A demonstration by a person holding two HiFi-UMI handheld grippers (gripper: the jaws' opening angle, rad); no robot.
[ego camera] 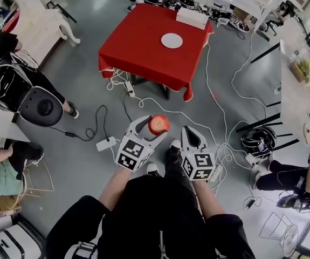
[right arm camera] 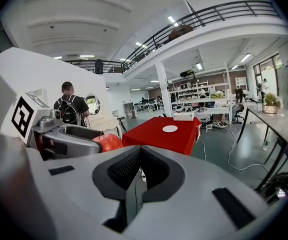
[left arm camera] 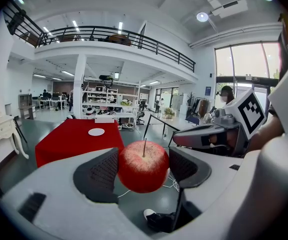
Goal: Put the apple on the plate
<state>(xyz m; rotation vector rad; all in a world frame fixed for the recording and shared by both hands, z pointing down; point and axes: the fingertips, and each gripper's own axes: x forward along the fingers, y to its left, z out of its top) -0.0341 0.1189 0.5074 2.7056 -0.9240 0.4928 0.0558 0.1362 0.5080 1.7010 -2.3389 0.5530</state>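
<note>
A red apple (ego camera: 158, 124) with its stem up sits between the jaws of my left gripper (ego camera: 152, 126), which is shut on it; in the left gripper view the apple (left arm camera: 143, 166) fills the gap between the two dark pads. My right gripper (ego camera: 191, 137) is beside it, shut with nothing held; in the right gripper view its pads (right arm camera: 139, 168) meet. A white plate (ego camera: 172, 40) lies on the red table (ego camera: 144, 47) far ahead, also seen as the plate (left arm camera: 96, 132) in the left gripper view and the plate (right arm camera: 170, 128) in the right gripper view.
A white box (ego camera: 192, 18) sits at the red table's far edge. Cables (ego camera: 219, 99) and a power strip (ego camera: 106, 143) lie across the grey floor between me and the table. A person (ego camera: 14, 88) sits at the left, another person (ego camera: 300, 179) at the right, near desks.
</note>
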